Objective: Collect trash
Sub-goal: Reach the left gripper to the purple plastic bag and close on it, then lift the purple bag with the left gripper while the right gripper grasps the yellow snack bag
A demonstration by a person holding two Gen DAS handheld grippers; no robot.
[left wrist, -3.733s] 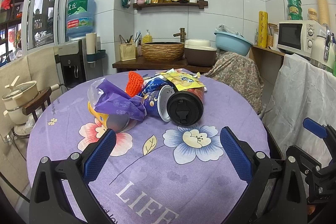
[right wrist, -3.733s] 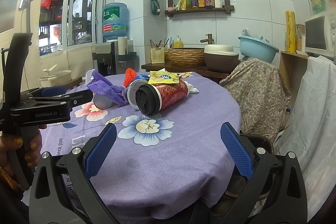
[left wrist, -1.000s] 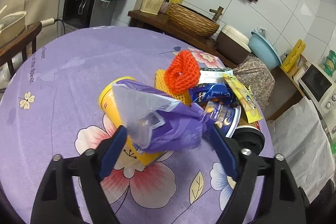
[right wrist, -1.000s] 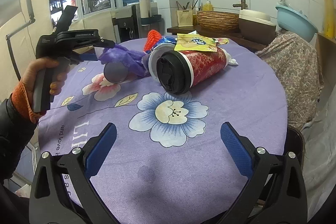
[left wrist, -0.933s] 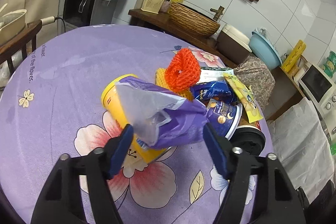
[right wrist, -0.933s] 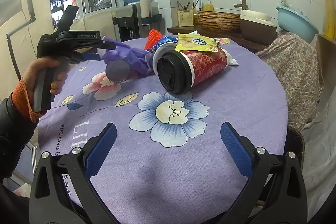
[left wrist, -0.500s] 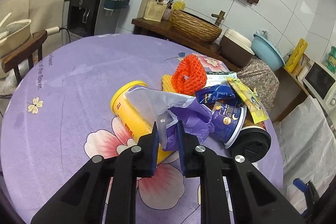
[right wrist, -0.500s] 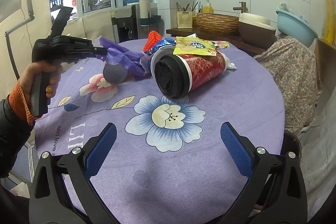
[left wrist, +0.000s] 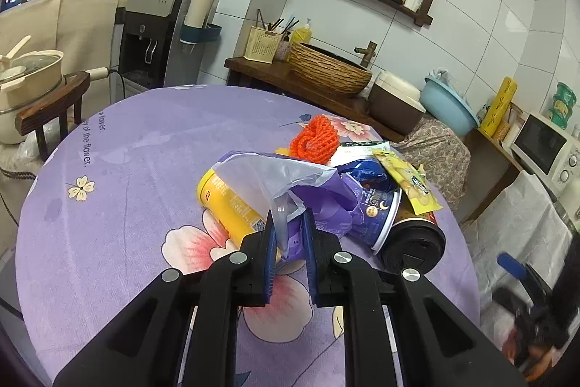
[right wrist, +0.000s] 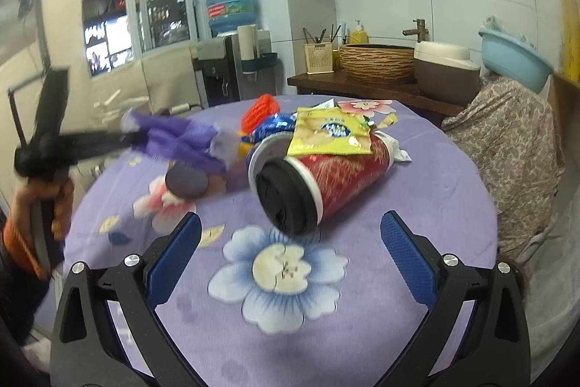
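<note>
Left gripper (left wrist: pixel 289 227) pinching one purple bag (left wrist: pixel 326 198) | right gripper (right wrist: pixel 290 242) fingers wide, empty | cups: two

Thin glossy plastic bag (left wrist: pixel 290 180), cloth tablecloth (left wrist: pixel 145 147).

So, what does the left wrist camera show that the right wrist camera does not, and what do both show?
Only the left wrist view: the left tool from behind, shut on the purple plastic bag; the yellow can's side; the microwave.
Only the right wrist view: the hand holding the left tool; the open right tool with nothing between its pads; the can's dark end.
Both: the red cup with black lid, the yellow snack packet, the orange net, the purple tablecloth.
</note>
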